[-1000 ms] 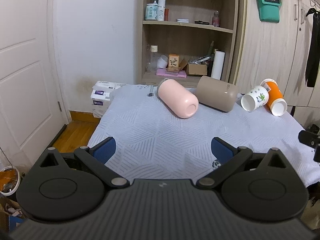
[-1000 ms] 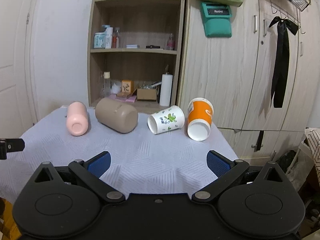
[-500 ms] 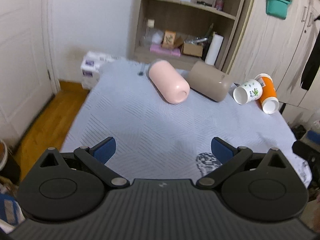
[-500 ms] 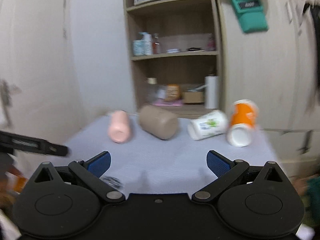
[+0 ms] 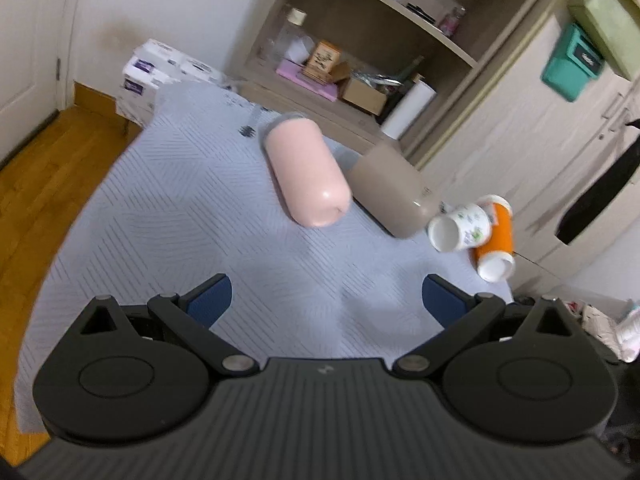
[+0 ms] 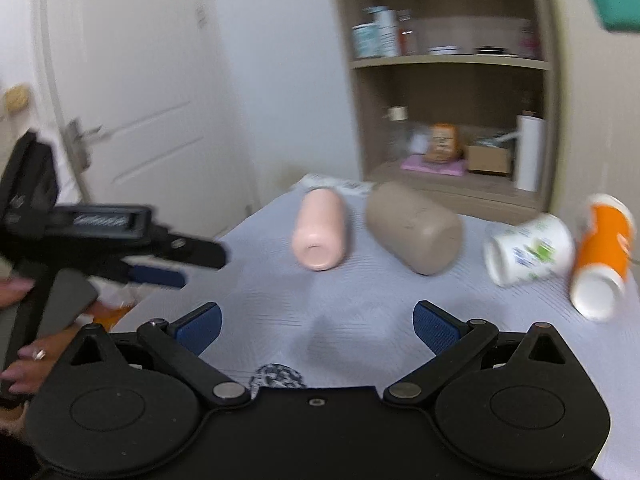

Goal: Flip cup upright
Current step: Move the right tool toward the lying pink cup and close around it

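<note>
Several cups lie on their sides on the grey-clothed table (image 5: 168,216): a pink cup (image 5: 304,178) (image 6: 320,230), a tan cup (image 5: 390,192) (image 6: 416,228), a white printed paper cup (image 5: 460,228) (image 6: 526,250) and an orange paper cup (image 5: 496,244) (image 6: 600,256). My left gripper (image 5: 326,300) is open and empty above the table's near part, short of the pink cup. It also shows at the left of the right wrist view (image 6: 160,268). My right gripper (image 6: 316,326) is open and empty over the table's near edge.
A wooden shelf unit (image 5: 360,52) with boxes, bottles and a paper roll stands behind the table. Wardrobe doors (image 5: 540,128) are at the right, a white door (image 6: 132,92) at the left. Wooden floor (image 5: 32,184) lies left of the table.
Both grippers have moved up and forward over the table. The left view now tilts down onto the cups; the right view has swung left. Both stay open. The cups have not moved.
</note>
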The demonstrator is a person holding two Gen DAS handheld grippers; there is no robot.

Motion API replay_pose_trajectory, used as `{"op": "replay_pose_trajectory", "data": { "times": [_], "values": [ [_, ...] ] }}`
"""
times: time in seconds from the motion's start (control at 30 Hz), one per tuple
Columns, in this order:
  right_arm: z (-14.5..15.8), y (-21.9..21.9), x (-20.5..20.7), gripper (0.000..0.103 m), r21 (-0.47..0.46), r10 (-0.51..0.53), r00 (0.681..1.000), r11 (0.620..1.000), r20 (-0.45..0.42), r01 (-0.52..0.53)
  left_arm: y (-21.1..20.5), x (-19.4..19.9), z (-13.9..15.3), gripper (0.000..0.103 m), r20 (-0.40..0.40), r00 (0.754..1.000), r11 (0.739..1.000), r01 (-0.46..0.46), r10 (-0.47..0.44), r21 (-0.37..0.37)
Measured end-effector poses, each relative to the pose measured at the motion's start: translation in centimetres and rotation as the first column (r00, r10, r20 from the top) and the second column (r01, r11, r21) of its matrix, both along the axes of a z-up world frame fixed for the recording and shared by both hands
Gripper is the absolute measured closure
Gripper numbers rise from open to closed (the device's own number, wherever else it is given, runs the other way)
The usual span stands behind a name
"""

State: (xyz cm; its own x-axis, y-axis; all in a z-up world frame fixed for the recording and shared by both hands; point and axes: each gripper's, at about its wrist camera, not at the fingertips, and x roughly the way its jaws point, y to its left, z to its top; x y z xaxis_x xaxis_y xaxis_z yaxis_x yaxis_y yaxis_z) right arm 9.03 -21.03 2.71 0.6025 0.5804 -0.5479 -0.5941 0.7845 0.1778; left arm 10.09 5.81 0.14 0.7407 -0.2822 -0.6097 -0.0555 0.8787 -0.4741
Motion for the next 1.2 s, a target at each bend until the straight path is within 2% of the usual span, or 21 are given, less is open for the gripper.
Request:
{"op": "replay_pose_trajectory", "data": {
  "times": [0.13,0.3,0.4,0.5,0.6,0.7,0.8,0.97,1.03,1.07,1.1,1.2],
  "values": [
    [0.0,2.7,1.8,0.001,-0.067,0.068,0.998,0.995,-0.012,-0.069,0.9,1.4,-0.7,0.000,-0.004,1.000,0.999,-0.027,0.027,-0.024],
    [-0.6,5.6,4.9,0.001,-0.091,0.137,0.990,0.986,-0.045,-0.141,2.2,3.1,-1.8,0.000,-0.018,0.998,0.996,-0.066,0.065,-0.065],
    [-1.5,6.9,7.2,0.001,-0.091,0.116,0.990,0.988,-0.084,-0.124,2.9,3.8,-2.3,0.001,-0.016,0.997,0.989,-0.083,0.082,-0.121],
    [-2.3,7.8,8.3,0.001,-0.106,0.107,0.990,0.988,-0.093,-0.116,2.9,3.3,-1.8,0.001,0.029,0.995,0.991,-0.092,0.095,-0.100],
    [-2.6,8.8,9.1,0.002,-0.121,0.096,0.992,0.987,-0.077,-0.105,3.4,3.7,-1.7,0.001,0.032,0.995,0.990,-0.095,0.099,-0.102],
    [-2.9,9.4,9.9,0.009,-0.109,0.090,0.993,0.989,-0.075,-0.098,3.8,4.4,-2.0,0.001,0.032,0.994,0.988,-0.103,0.108,-0.116],
    [-3.2,10.7,11.1,0.018,-0.158,0.097,0.995,0.982,-0.039,-0.102,4.0,5.3,-2.5,0.001,0.033,0.992,0.985,-0.116,0.121,-0.124],
    [-3.6,11.4,11.9,0.018,-0.209,0.069,0.998,0.976,-0.010,-0.070,4.3,6.1,-3.3,0.001,0.023,0.993,0.985,-0.109,0.113,-0.136],
    [-3.8,11.5,12.0,0.025,-0.216,0.070,0.997,0.974,-0.015,-0.072,4.2,6.3,-3.4,0.002,0.026,0.993,0.985,-0.109,0.114,-0.132],
    [-3.9,11.6,12.0,0.035,-0.225,0.066,0.998,0.972,-0.011,-0.067,4.2,6.3,-3.4,0.002,0.026,0.993,0.985,-0.109,0.114,-0.132],
    [-3.9,11.7,11.8,0.038,-0.241,0.064,0.998,0.968,0.001,-0.062,4.2,6.3,-3.4,0.002,0.026,0.993,0.985,-0.110,0.114,-0.132],
    [-3.4,11.3,11.1,0.039,-0.224,0.058,0.998,0.973,0.018,-0.053,4.1,6.1,-3.5,0.002,0.025,0.990,0.986,-0.134,0.137,-0.096]
  ]
}}
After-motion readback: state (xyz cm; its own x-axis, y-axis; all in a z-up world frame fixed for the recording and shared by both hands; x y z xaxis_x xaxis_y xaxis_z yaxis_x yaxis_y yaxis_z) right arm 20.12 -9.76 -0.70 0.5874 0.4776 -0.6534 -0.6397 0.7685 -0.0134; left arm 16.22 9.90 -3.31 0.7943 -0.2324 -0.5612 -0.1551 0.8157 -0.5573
